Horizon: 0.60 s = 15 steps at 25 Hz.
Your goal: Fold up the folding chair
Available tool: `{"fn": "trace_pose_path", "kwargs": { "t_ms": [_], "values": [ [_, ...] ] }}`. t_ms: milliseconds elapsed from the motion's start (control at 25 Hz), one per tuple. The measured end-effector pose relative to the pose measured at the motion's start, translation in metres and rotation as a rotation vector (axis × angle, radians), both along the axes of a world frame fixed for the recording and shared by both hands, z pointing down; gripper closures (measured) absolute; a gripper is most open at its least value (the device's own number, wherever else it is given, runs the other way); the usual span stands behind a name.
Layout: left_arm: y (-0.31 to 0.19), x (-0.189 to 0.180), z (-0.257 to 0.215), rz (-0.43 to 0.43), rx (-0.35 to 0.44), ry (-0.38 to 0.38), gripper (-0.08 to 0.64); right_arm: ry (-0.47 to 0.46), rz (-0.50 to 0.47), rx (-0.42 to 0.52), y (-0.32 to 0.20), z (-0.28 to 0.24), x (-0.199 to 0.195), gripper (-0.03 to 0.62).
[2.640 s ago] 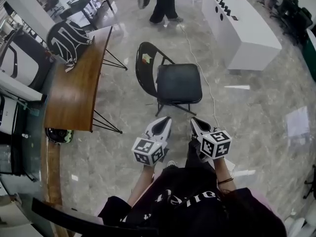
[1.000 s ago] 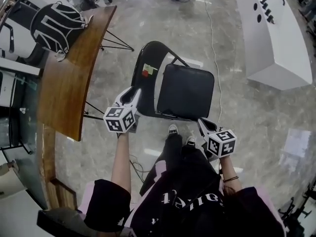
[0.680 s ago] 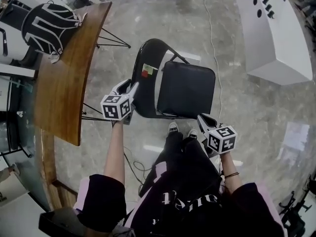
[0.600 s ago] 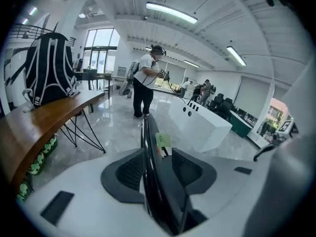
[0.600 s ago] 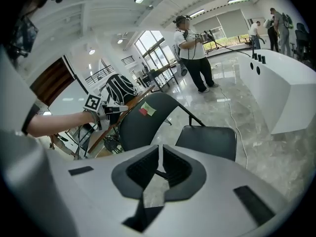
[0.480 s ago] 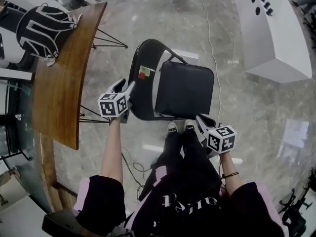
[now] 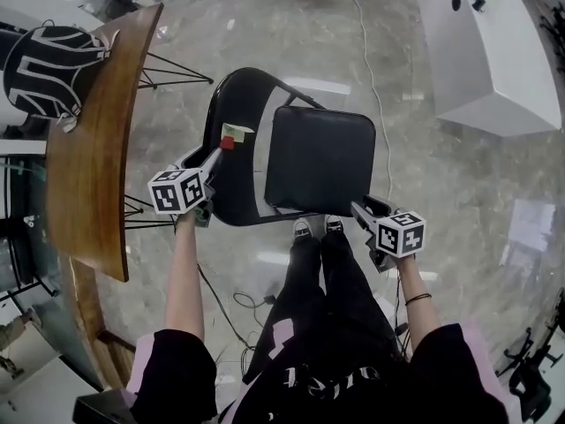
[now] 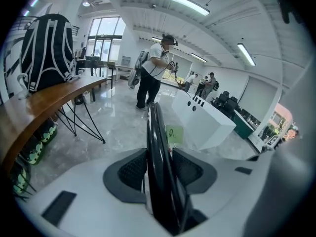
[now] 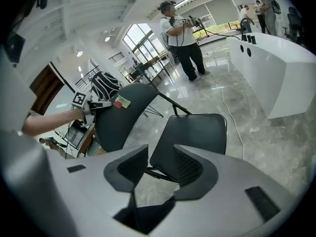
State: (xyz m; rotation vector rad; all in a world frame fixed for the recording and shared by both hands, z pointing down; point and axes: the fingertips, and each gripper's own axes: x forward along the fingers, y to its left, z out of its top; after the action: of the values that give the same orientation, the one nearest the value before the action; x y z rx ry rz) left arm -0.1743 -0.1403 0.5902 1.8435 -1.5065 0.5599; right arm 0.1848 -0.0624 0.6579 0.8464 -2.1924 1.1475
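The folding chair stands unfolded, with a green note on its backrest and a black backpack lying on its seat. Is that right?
Not quite: the backpack lies on the wooden table to the left, not on the seat, which is bare, as the head view shows. The folding chair does stand unfolded, with the green note on its backrest.

Head view steeply overhead; gripper views low, close; all share chair.
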Motion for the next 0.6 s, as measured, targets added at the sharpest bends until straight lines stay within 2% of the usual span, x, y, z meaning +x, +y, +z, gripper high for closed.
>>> {"fn": "trace_pose_path", "kwargs": {
  "t_ms": [200, 320, 440, 600],
  "values": [
    [-0.005, 0.0, 0.001, -0.062, 0.028, -0.034, 0.4, 0.068, 0.007, 0.011, -0.03, 0.057, 0.029, 0.416],
    [-0.006, 0.0, 0.005, -0.046, -0.001, -0.022, 0.405, 0.088, 0.019, -0.006, -0.042, 0.099, 0.04, 0.38],
    [-0.008, 0.002, 0.007, -0.022, -0.031, -0.046, 0.405, 0.099, 0.022, -0.029, -0.059, 0.143, 0.051, 0.36],
    [-0.01, 0.003, 0.008, -0.019, 0.001, -0.043, 0.405, 0.106, 0.05, -0.083, -0.077, 0.202, 0.068, 0.337]
  ]
}}
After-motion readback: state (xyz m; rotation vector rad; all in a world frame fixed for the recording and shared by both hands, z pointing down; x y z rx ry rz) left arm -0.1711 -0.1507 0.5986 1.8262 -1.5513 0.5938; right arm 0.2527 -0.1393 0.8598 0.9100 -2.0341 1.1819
